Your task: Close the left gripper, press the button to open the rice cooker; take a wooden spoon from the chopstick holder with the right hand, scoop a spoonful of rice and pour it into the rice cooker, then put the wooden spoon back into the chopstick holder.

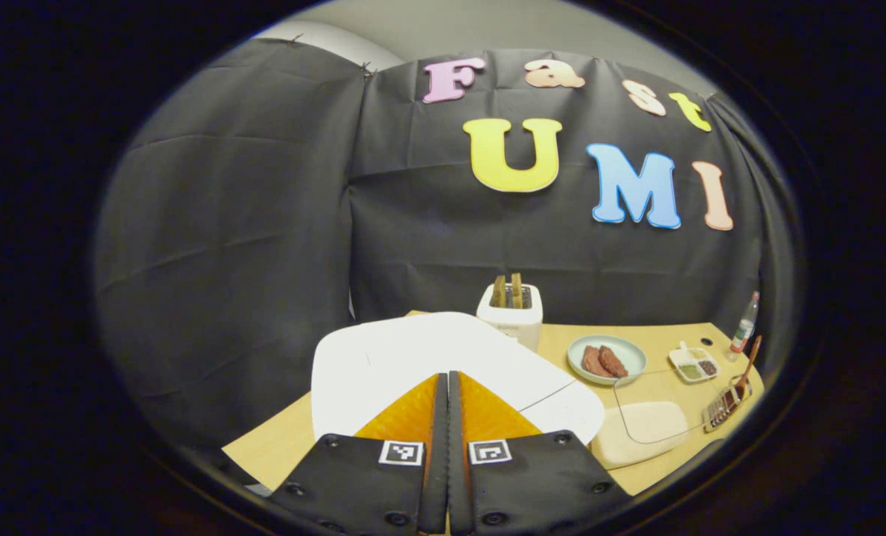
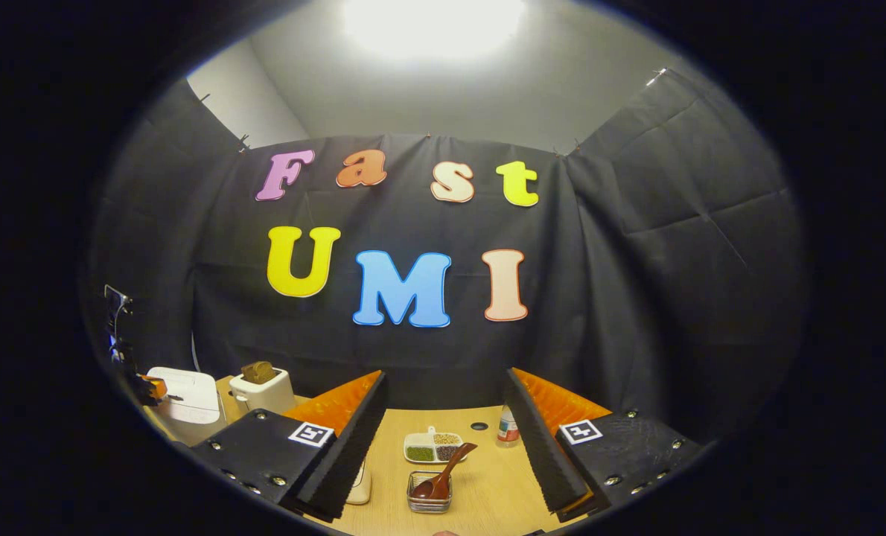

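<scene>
The left hand-held gripper (image 1: 448,387) has its fingers pressed together with nothing between them, and it hangs just above the closed lid of the white, rounded rice cooker (image 1: 413,357), which stands on the pale wooden desk (image 1: 666,350). The step in hand looks like the button press. The release button itself cannot be made out on the bright lid, so the closed tips should come down on the front edge of the lid, where such a latch usually sits, squarely and with a short firm push, not a sliding one that could shove the cooker backward into the white toaster (image 1: 511,311) just behind it. Lifting away promptly should leave the lid free to swing up.

The right hand-held gripper (image 2: 443,417) has its fingers wide apart and empty. Between them, farther along the desk from the rice cooker, stands the small clear square chopstick holder (image 2: 429,497) with the dark wooden spoon (image 2: 443,473) leaning in it, handle tilted up and away. Just beyond the holder sits a white divided dish of grains (image 2: 434,447). Whether this dish supplies the rice is unclear.
</scene>
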